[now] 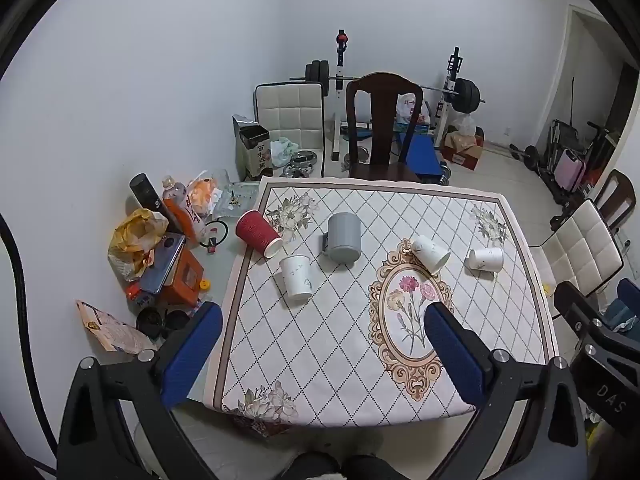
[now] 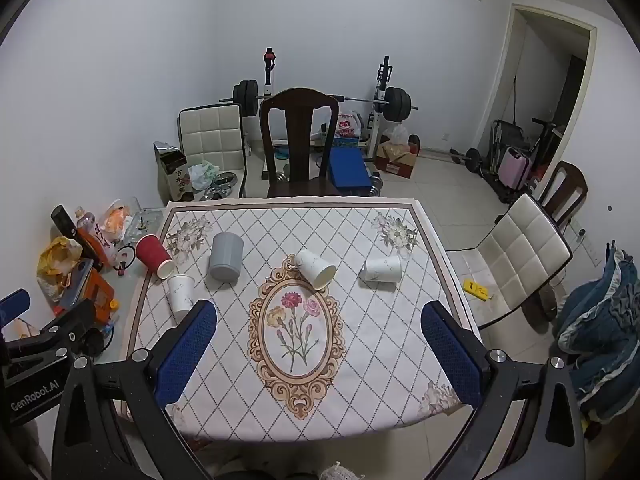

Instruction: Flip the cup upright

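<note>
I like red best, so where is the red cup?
In both views the red cup lies on its side at the tablecloth's far left edge, beside the grey mug.

The left gripper (image 1: 324,344) and the right gripper (image 2: 320,340) are both being held side by side above the near edge, each being kept with its blue-padded fingers (image 2: 188,350) spread wide apart and gripping nothing.

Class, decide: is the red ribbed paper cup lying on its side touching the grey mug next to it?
Apart. The left wrist view shows a strip of patterned tablecloth between the red ribbed paper cup and the grey mug.
</note>
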A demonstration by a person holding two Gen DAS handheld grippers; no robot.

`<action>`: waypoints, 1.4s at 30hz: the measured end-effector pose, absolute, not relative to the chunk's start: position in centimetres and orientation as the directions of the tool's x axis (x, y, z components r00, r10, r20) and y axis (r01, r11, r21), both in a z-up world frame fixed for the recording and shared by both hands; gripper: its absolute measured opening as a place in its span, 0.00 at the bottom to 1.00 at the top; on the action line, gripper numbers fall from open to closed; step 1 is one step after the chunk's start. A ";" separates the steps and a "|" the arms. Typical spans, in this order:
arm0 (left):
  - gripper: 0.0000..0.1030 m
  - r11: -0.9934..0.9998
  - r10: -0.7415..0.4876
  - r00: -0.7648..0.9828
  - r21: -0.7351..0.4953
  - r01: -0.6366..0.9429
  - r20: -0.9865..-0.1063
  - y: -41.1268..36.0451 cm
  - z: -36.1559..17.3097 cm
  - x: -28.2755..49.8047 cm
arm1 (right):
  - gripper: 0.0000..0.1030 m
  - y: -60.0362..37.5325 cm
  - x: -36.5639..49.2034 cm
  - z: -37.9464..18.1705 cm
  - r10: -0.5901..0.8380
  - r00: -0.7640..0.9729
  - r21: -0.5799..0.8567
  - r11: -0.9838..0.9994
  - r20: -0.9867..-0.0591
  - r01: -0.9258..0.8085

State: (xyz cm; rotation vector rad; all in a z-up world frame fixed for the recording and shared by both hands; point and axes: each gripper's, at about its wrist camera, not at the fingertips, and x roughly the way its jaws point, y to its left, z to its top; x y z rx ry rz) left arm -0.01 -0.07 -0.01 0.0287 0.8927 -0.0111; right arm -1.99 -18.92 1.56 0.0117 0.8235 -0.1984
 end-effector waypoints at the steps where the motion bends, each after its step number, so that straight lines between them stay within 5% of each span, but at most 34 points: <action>1: 1.00 1.000 0.004 0.627 0.020 0.020 -0.779 -0.1 0.0 0.0 | 1.00 -18.9 -1.9 1.5 -0.172 0.647 -0.070 0.981 -0.742 0.181; 42: 1.00 0.999 0.015 0.633 0.033 0.017 -0.774 -1.2 1.2 0.2 | 1.00 -20.8 -1.7 2.2 -0.155 0.663 -0.051 0.984 -0.733 0.174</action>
